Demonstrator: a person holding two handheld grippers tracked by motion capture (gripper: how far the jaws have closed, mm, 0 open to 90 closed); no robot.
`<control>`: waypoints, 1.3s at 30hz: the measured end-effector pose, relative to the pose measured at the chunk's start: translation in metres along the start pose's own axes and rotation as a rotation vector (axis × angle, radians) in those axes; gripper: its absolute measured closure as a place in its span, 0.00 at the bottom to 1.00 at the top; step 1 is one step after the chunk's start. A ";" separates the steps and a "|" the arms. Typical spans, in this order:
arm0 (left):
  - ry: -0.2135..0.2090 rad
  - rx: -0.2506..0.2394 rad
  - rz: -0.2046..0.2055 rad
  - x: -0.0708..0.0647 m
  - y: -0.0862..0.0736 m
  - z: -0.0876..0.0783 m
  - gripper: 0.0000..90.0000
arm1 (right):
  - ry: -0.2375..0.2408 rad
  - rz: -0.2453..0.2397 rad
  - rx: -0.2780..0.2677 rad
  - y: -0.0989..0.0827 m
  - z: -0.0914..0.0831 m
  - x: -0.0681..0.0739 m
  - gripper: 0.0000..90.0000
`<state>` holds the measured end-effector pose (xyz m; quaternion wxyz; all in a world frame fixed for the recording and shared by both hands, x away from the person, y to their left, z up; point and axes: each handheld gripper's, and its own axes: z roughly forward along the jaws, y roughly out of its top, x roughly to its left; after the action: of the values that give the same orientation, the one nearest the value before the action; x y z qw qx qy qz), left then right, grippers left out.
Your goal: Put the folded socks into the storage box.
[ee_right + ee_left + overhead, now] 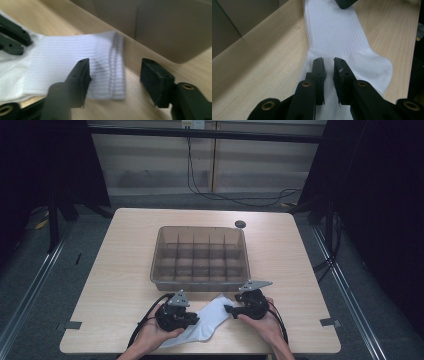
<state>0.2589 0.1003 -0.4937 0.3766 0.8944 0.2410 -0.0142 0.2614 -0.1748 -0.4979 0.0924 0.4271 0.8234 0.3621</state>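
One white sock lies unfolded at 6 o'clock of the tray: your left gripper pinches it, your right gripper gapes around its cuff.

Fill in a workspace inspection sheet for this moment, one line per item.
Surface: light wooden table, bare around the work.
Job's things: white sock flat at the near edge; brown divided bin behind it, compartments look empty.
Clutter: small dark disc beyond the bin.
Grippers: left gripper nearly closed over the sock's middle; right gripper open, straddling the cuff.
Cables: black cable trails from the left gripper; wall cables behind.
Surroundings: dark curtains, grey floor.
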 end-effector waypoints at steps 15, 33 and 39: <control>0.007 0.002 0.018 -0.015 0.007 0.007 0.83 | 0.049 0.016 -0.019 -0.001 0.000 0.009 0.85; 0.001 -0.066 0.005 -0.028 0.020 0.034 0.84 | 0.099 -0.005 -0.152 0.020 -0.046 0.011 0.86; -0.062 -0.073 0.030 -0.033 0.018 0.023 0.86 | 0.101 -0.010 -0.157 0.019 -0.053 0.005 0.87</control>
<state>0.2413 0.0601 -0.4911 0.4165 0.8827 0.2161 -0.0272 0.2461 -0.1915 -0.4464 0.0857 0.3957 0.7982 0.4461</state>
